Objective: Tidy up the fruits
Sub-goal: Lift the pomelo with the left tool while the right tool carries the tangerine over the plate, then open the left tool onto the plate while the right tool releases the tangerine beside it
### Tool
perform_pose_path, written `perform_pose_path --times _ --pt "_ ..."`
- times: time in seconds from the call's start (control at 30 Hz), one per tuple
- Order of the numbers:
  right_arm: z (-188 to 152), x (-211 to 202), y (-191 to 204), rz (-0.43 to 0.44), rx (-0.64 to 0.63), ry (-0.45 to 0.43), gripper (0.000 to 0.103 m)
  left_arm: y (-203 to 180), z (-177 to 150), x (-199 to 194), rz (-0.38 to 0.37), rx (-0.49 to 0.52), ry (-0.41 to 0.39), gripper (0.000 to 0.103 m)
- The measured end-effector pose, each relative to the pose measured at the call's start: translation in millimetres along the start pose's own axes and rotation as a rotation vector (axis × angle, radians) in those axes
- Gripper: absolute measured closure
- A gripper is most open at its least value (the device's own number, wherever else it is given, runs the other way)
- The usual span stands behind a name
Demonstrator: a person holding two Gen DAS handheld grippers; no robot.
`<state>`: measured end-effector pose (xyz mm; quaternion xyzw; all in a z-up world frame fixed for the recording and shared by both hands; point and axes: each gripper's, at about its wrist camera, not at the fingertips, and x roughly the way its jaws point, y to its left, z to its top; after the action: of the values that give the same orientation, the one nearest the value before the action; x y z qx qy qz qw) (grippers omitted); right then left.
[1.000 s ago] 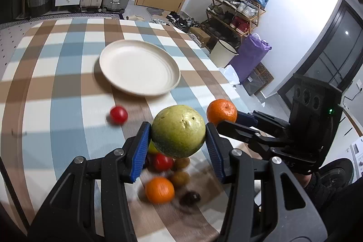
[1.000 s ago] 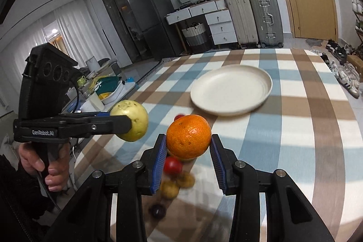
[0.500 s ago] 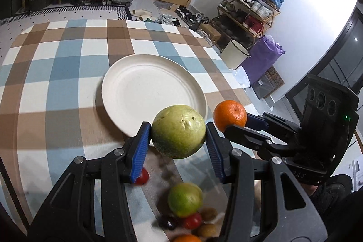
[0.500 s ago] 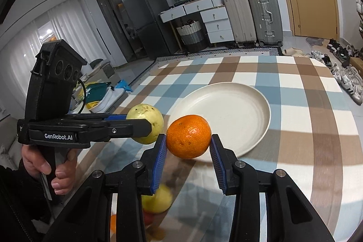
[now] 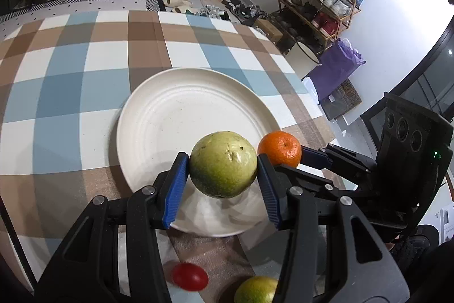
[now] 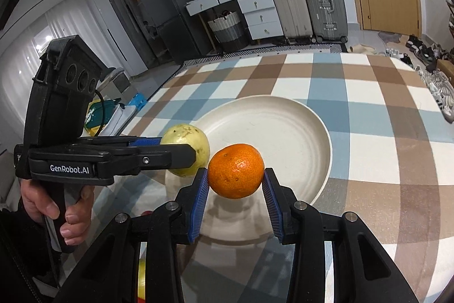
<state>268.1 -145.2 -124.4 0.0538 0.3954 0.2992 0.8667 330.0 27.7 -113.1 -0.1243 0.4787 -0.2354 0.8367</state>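
Note:
My left gripper [image 5: 222, 165] is shut on a green guava [image 5: 223, 164] and holds it above the near rim of the cream plate [image 5: 170, 115]. My right gripper [image 6: 235, 171] is shut on an orange mandarin [image 6: 235, 171], also above the plate's near edge [image 6: 283, 132]. The two fruits hang side by side, close but apart. The mandarin also shows in the left wrist view [image 5: 279, 148], and the guava in the right wrist view [image 6: 188, 142]. A red tomato [image 5: 189, 276] and a green-yellow fruit [image 5: 255, 290] lie on the table below my left gripper.
The checked tablecloth [image 5: 71, 70] covers the table. The plate holds nothing. A hand grips the left tool's handle [image 6: 59, 206]. Suitcases [image 6: 309, 4], drawers and a shoe rack [image 5: 320, 4] stand beyond the table.
Both grippers have moved forward with their fruits, from over the loose fruit pile to over the plate's near rim. The loose fruits have slid back out of most of the view.

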Motion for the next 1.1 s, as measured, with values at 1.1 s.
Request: perform_pose_path --times 1.1 --pt "-22.0 -75.9 34.7 -0.052 -0.054 -0.158 0.041 -40.4 -44.9 -89.1 0.146 0.034 -0.12 0.049"
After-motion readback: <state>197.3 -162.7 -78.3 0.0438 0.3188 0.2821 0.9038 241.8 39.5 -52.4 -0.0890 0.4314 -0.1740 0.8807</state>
